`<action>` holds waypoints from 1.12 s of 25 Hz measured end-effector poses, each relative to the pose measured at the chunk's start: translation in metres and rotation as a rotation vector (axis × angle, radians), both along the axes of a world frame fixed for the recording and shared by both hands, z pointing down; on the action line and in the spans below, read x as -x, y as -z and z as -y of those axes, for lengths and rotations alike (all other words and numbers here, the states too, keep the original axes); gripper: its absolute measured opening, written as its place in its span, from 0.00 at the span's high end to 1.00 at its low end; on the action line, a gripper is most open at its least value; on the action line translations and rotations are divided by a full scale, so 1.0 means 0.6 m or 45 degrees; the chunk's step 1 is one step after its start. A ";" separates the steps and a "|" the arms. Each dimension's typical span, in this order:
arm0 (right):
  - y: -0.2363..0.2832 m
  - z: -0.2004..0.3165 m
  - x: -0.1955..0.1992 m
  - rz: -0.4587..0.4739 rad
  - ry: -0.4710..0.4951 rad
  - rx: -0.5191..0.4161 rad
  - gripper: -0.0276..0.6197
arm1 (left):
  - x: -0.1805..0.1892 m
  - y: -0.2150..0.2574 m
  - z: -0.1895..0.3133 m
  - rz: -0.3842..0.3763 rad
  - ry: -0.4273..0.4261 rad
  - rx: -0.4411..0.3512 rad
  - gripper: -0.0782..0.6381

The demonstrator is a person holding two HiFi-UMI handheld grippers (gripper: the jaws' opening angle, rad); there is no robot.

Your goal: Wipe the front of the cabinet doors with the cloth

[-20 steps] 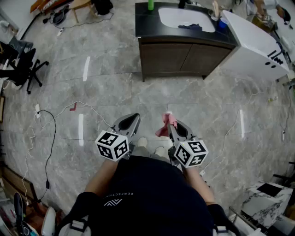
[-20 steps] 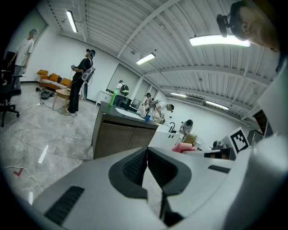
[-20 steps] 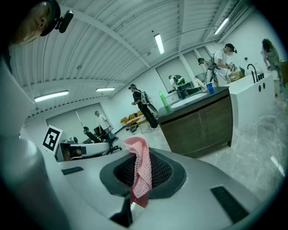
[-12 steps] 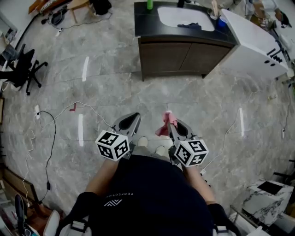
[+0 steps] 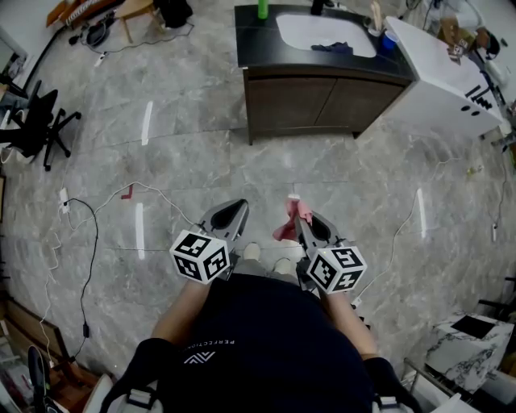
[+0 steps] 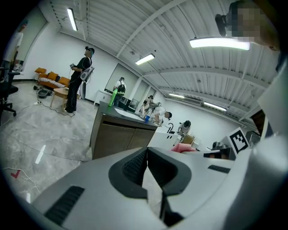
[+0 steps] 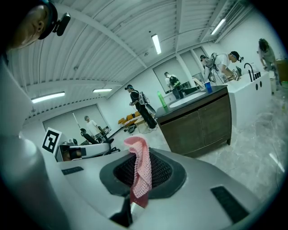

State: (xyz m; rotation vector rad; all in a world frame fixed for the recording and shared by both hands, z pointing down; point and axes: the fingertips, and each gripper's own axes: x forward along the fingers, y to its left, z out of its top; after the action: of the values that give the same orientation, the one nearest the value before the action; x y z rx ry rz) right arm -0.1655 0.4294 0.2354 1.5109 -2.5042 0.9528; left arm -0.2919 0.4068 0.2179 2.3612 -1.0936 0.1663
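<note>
The person stands on the grey marble floor (image 5: pixel 185 153), well apart from the vanity cabinet (image 5: pixel 314 103), and holds both grippers side by side low in front of the body, pointing toward it. The right gripper (image 5: pixel 300 216) has its fingers (image 7: pixel 159 173) closed on a pink knitted cloth (image 7: pixel 141 170): one fold sticks up above the fingertips and flops over, while the rest hangs down between the ribbed pads. In the head view the cloth shows as a pink tuft at the tip of that gripper, clear of the cabinet. The left gripper (image 5: pixel 235 208) has its fingers (image 6: pixel 135 166) pressed together along a thin seam with nothing between them. Each gripper carries its marker cube (image 5: pixel 199 256) just above the person's dark shirt. The cabinet has two brown doors (image 7: pixel 200 123), both closed, under a black worktop (image 5: pixel 256 44) with a white oval sink (image 5: pixel 322 31) set into it. A dark rag (image 5: pixel 333 47) lies at the sink's near edge, a green bottle (image 5: pixel 263 8) stands at the back of the worktop, and a blue cup (image 5: pixel 390 40) stands at its right end. A white unit (image 5: pixel 447 81) stands just beside the cabinet on the right. A black office chair (image 5: pixel 36 121) stands at the far left, and white cables (image 5: pixel 149 187) trail across the floor.
</note>
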 end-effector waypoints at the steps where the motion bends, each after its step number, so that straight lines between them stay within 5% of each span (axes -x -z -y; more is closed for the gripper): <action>1: 0.001 0.003 0.005 -0.004 0.000 -0.002 0.88 | 0.004 0.000 0.002 0.000 -0.001 -0.001 0.88; 13: 0.002 0.057 0.022 -0.035 -0.079 -0.008 0.88 | 0.044 -0.014 0.051 0.020 -0.039 0.012 0.88; 28: -0.010 0.149 -0.056 -0.002 0.002 -0.023 0.88 | -0.057 -0.014 0.135 0.066 -0.006 0.000 0.88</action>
State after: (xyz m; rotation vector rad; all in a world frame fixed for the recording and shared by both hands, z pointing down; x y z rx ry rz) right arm -0.1320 0.3400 0.2414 1.5141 -2.5193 0.9316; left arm -0.2580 0.3258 0.2265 2.3721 -1.1124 0.2306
